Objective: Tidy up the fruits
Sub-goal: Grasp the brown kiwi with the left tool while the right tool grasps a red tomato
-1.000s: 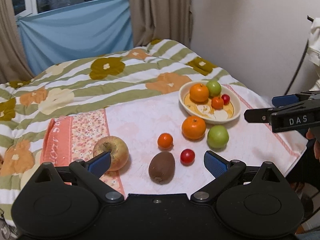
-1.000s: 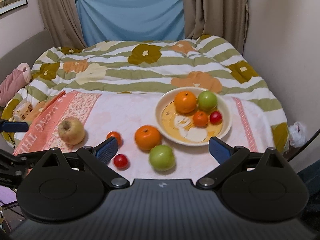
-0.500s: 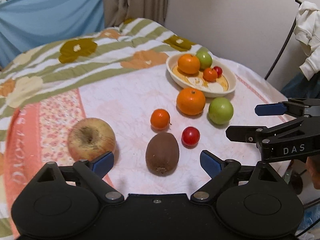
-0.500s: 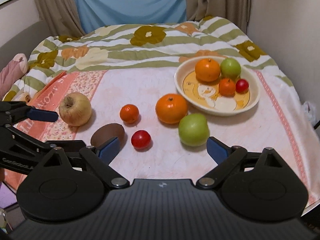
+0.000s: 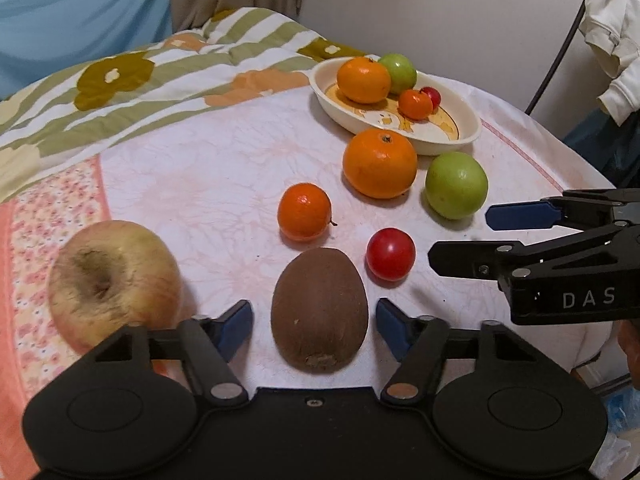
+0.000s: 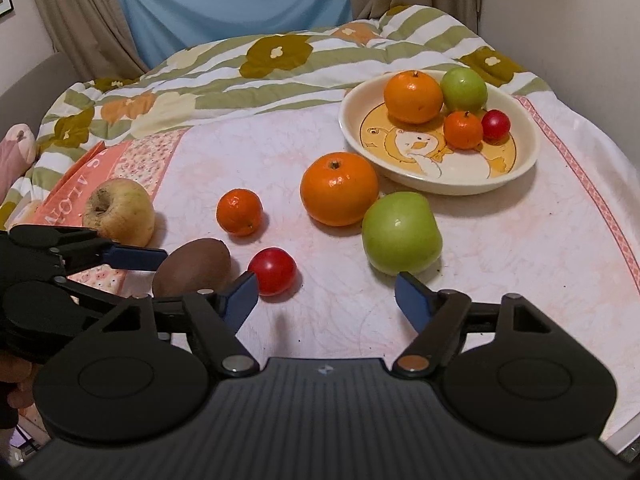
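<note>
Bed with pink cloth (image 6: 280,152). My left tool (image 5: 315,322) is closing around the kiwi (image 5: 319,309), pads not touching; my right tool (image 6: 326,296), closing, stands empty near the green apple (image 6: 401,233).

both grippers lowered (jaws closing) toward fruit.

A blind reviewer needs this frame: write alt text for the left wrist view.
The left gripper is closing around a brown kiwi on a pale cloth, its pads not yet touching. Nearby lie a yellowish apple, a small red fruit, two oranges and a green apple; a bowl behind holds four more fruits. The right gripper enters from the right.
</note>
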The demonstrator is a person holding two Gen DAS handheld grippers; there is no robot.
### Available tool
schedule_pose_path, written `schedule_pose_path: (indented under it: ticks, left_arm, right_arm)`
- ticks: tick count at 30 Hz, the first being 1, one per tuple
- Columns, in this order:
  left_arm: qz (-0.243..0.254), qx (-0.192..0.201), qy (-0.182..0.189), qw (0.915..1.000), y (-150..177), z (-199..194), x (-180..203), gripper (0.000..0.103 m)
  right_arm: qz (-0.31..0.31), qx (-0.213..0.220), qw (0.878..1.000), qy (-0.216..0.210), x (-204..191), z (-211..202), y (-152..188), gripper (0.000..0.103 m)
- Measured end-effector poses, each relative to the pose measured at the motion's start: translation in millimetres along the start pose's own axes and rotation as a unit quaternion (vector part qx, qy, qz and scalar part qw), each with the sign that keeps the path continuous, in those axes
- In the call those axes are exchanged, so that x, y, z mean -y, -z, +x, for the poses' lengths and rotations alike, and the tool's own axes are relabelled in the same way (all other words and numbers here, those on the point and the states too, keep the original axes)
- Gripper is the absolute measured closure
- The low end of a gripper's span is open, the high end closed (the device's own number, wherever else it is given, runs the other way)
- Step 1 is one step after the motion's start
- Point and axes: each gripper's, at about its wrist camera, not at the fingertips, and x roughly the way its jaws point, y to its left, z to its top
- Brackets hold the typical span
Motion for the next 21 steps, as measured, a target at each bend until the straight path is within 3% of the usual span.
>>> schedule_pose_path:
  ticks: [5,12,21]
  left_arm:
    - [0.014,0.006,0.006,0.9999,-0.5,0.6,1.5,0.049]
    - [0.020,0.004,0.001,0.9998,0.6,-1.3,2.4,0.050]
    - [0.023,-0.001,-0.018,0.9996,10.3,-10.4,-1.8,0.050]
  right_arm:
    - [-0.003,-0.004,1.000,-0.007,-5.7,4.8,-0.5,0.018]
    - [-0.013,-0.012,1.000,-0.010,-13.0,13.2,-3.5,0.027]
    - [-0.029,-0.017,0.999,-0.016,-20.2,22.7,-3.2,0.031]
